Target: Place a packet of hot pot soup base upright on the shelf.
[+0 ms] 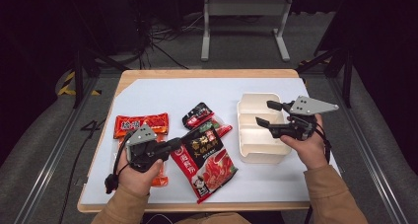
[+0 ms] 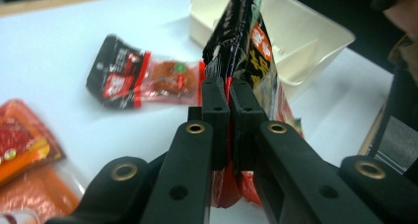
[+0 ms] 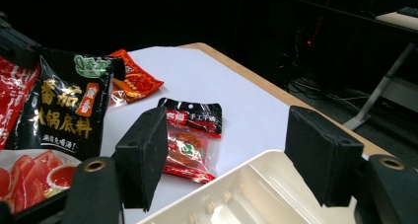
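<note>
Sachet (image 1: pixel 209 157), pinched by one corner in left claw (image 2: pixel 229 93), hung loose and could slip or swing short of box (image 1: pixel 256 128); right claw (image 3: pixel 236 155) gaped wide.

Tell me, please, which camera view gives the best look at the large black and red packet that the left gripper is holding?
The high view: the large packet shows whole there, front up, with the left gripper shut on its edge. The right gripper view shows its printed front, cut off at the frame's edge. The left gripper view shows it edge-on, pinched between the pads.
</note>
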Motion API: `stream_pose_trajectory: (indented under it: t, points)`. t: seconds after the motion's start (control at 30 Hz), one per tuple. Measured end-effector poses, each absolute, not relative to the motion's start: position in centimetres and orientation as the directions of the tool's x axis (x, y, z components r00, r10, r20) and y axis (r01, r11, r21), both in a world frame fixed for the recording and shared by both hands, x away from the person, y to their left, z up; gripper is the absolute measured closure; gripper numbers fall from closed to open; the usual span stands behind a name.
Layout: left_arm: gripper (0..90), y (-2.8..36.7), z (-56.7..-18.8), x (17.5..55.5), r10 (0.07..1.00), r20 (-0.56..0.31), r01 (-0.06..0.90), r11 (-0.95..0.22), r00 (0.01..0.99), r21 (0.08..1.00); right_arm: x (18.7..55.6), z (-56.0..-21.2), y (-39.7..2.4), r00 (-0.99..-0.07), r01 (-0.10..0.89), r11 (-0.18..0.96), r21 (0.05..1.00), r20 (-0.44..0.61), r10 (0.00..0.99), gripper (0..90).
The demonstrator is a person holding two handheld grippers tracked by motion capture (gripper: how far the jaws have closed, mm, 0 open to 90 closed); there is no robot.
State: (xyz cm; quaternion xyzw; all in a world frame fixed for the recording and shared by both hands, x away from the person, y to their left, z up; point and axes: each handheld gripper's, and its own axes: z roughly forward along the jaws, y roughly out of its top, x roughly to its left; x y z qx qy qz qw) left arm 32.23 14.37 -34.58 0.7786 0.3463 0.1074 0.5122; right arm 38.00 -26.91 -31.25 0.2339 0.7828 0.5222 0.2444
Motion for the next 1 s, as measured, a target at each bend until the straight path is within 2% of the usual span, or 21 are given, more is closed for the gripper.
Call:
stream_pose_trajectory:
  t: [0.07,0.3,0.53,1.0]
  points:
    - [87.3,14.2,-34.2,32.0,0.642,-0.187,0.421,-0.232,0.744,0.877,38.0,-31.2,-26.9,-0.772,0.11,0.344,0.932,-0.138,0.62,33.1]
    - [87.3,13.5,-32.7,31.3,0.623,-0.095,0.327,-0.27,0.776,0.906,37.7,-31.0,-26.2,-0.784,0.105,0.344,0.933,-0.135,0.605,33.2]
    - [87.3,13.9,-31.5,31.2,0.615,-0.057,0.272,-0.261,0.787,0.926,37.5,-30.7,-25.5,-0.804,0.099,0.343,0.934,-0.128,0.581,33.0]
    - [87.2,14.1,-30.5,31.7,0.621,-0.02,0.231,-0.261,0.784,0.937,37.4,-29.6,-22.1,-0.881,0.098,0.349,0.932,-0.082,0.467,29.6]
